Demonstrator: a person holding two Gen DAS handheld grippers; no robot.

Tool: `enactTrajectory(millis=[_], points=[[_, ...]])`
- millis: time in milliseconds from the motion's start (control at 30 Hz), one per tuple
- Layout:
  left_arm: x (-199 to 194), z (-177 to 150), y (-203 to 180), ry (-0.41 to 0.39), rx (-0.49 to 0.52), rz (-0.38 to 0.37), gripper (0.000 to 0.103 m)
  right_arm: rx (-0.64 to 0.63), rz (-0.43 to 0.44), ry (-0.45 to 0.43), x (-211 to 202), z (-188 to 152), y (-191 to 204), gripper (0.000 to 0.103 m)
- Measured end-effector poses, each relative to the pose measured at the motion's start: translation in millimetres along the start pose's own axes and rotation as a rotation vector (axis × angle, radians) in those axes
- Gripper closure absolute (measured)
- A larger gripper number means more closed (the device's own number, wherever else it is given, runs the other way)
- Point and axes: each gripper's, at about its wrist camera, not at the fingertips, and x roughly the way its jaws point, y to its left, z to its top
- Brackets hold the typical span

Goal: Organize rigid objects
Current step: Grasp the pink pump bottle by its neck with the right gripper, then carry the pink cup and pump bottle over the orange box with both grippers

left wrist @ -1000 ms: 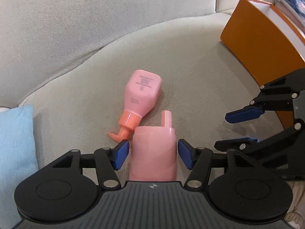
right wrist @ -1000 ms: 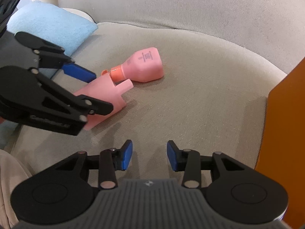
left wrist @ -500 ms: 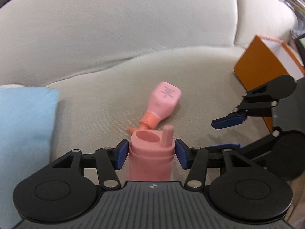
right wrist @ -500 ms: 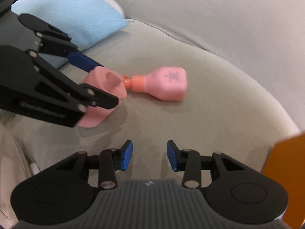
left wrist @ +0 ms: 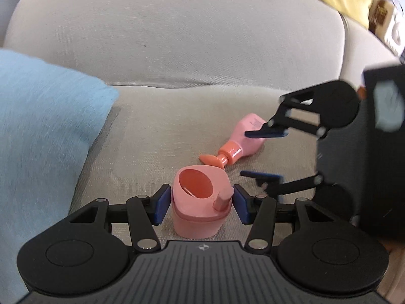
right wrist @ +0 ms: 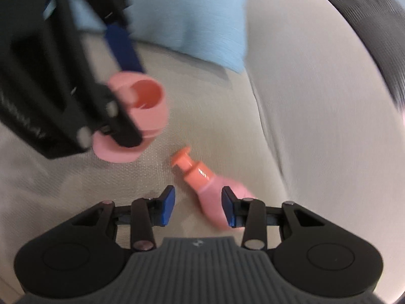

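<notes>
Nearest, the pink cup [left wrist: 200, 200] is pinched upright by the left gripper [left wrist: 200, 202] on the seat cushion [left wrist: 157, 131]. Beyond it, the pink bottle [right wrist: 215, 192] lies sideways between the right gripper's [right wrist: 198, 209] spread jaws, ungripped; the body should be centred before closing. Open cushion remains rightward; the blue pillow [left wrist: 43, 126] crowds the left.

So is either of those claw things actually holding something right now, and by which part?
The left gripper clamps the pink cup by its side walls near the rim. The right gripper straddles the lying pink bottle but has not gripped it.
</notes>
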Motion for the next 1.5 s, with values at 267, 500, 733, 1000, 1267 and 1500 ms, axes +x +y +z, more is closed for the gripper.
enactTrajectory(millis=[267,500,733,1000,1267,1500], points=[[-4.5,0.0,4.5,-0.031,-0.055,-0.011,0.043,-0.269,-0.083,-0.025,22.6,0.2,21.1,0.064],[-2.2,-2.1,0.6,-0.032,-0.043,-0.004,0.043,-0.196,-0.132,-0.051,13.0,-0.4,14.4,0.074],[-0.1,-2.1,-6.7,-0.016,-0.002,0.017,0.043,0.23,-0.106,-0.065,-28.7,-10.9,-34.3,0.077],[-1.9,-1.7,-10.5,-0.006,0.009,0.022,0.042,0.895,0.126,-0.07,-67.7,-58.7,-81.5,0.078],[8.7,0.3,-27.0,0.036,0.091,0.089,0.042,1.02,0.155,-0.074,-76.3,-83.8,-50.4,0.077],[13.0,3.7,-27.9,0.039,0.108,0.11,0.04,1.027,0.145,-0.084,-65.7,-82.5,-42.3,0.074]])
